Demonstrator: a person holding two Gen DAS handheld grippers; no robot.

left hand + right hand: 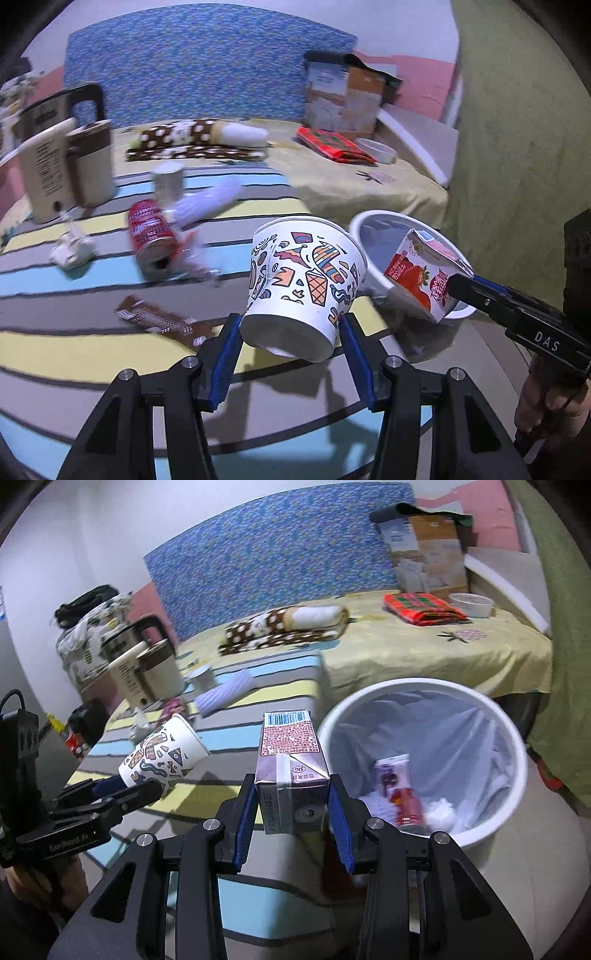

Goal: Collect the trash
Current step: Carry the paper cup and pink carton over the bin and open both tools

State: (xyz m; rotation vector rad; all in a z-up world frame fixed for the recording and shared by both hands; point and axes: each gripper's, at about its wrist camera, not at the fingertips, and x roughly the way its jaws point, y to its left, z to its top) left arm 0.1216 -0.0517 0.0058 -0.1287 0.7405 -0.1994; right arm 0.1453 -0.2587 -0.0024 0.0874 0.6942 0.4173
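My left gripper (pixel 290 326) is shut on a patterned paper cup (pixel 306 284), held tilted above the striped table; the cup also shows in the right wrist view (pixel 162 755). My right gripper (pixel 291 794) is shut on a strawberry milk carton (pixel 291 771), held just left of the white bin (pixel 513 786); the carton shows in the left wrist view (pixel 424 273) over the bin's rim (pixel 360 225). The bin, lined with a bag, holds a red can (pixel 408 805) and crumpled paper. A red can (pixel 151 232), a brown wrapper (pixel 162 321) and crumpled tissue (pixel 72 249) lie on the table.
A kettle (pixel 86 162), a cream box (pixel 46 173), a small tin (pixel 168 181) and a white ribbed object (pixel 207 201) stand at the table's far side. Behind is a bed with a dotted blanket (pixel 184 142), red cloth (pixel 334 144), a bowl (pixel 376 149) and a box (pixel 343 96).
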